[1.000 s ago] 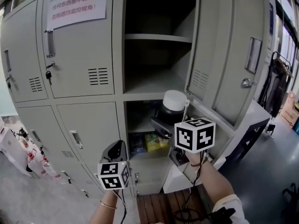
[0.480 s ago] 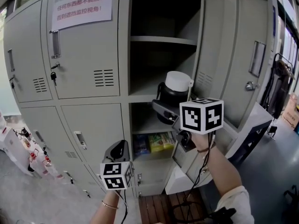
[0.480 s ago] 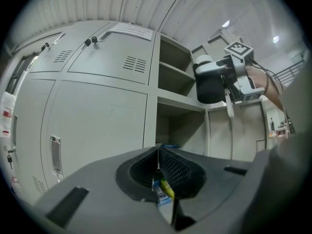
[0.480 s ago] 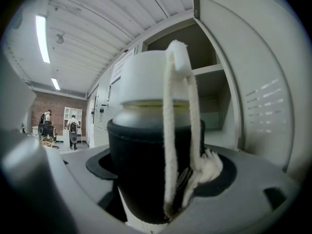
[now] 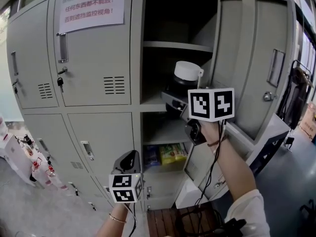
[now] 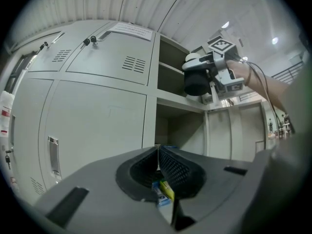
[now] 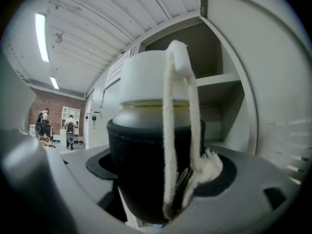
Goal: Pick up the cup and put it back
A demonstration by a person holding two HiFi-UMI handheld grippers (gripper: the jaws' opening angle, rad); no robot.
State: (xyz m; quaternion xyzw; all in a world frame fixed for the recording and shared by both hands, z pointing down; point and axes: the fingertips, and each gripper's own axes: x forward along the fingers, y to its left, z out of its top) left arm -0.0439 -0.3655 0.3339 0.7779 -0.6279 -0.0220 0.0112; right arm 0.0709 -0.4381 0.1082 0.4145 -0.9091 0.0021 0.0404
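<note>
The cup (image 5: 183, 79) is black with a white lid and a white cord loop. My right gripper (image 5: 174, 100) is shut on it, holding it upright at the mouth of the open upper locker compartment, just above its floor (image 5: 152, 102). In the right gripper view the cup (image 7: 146, 165) fills the space between the jaws, with the cord hanging down its front. My left gripper (image 5: 127, 160) hangs low in front of the closed lower doors. Its jaws are pressed together on nothing (image 6: 158, 152). The left gripper view shows the cup (image 6: 197, 80) up at the right.
An inner shelf (image 5: 172, 46) sits above the cup. The open locker door (image 5: 249, 58) stands to the right. Snack packets (image 5: 167, 154) lie in the lower open compartment. A paper notice (image 5: 91, 4) is on the closed door. Several bottles (image 5: 29, 168) stand low on the left.
My right gripper has lifted the cup from the lower compartment's level up to the upper compartment's opening. The left gripper has hardly moved.
</note>
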